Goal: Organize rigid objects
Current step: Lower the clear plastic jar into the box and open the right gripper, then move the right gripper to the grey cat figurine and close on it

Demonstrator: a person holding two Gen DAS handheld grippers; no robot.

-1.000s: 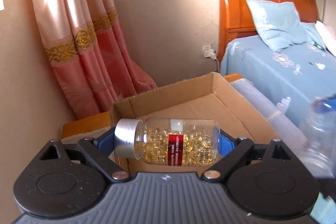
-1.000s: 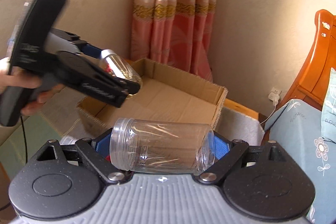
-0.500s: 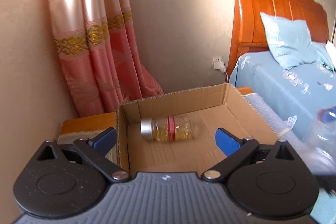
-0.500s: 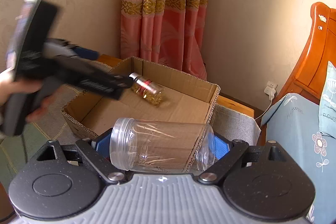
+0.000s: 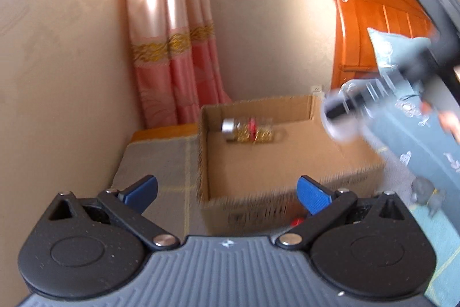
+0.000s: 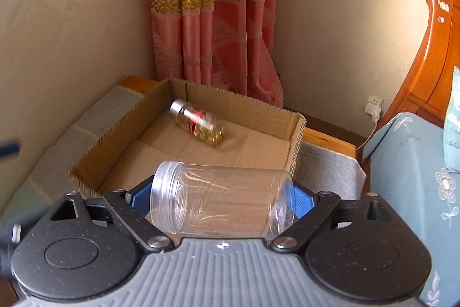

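Since a second ago the capsule bottle (image 6: 197, 123) has left the left gripper (image 5: 227, 193) and now lies on its side on the floor of the cardboard box (image 6: 120, 134), toward the box's far wall, silver cap pointing to the box's left wall; the left gripper's jaws have just been opening and now stand wide with nothing between them, and it has drawn back to the near side of the box, outside the rim; the right gripper (image 6: 218, 200) has edged closer to the box and its jaws are closed on the clear empty jar (image 6: 221, 203), held crosswise by its two ends, screw-thread mouth to the left, just above the box's near rim.

As I judge it, one item is stowed and the second is on its way; what is left is to carry the jar over the rim, lower it onto the bare cardboard nearer than the bottle, and let go; whether more things wait outside the box I cannot tell, though a small grey object (image 5: 425, 189) sits on the floor to the right of the box, blurred past naming.
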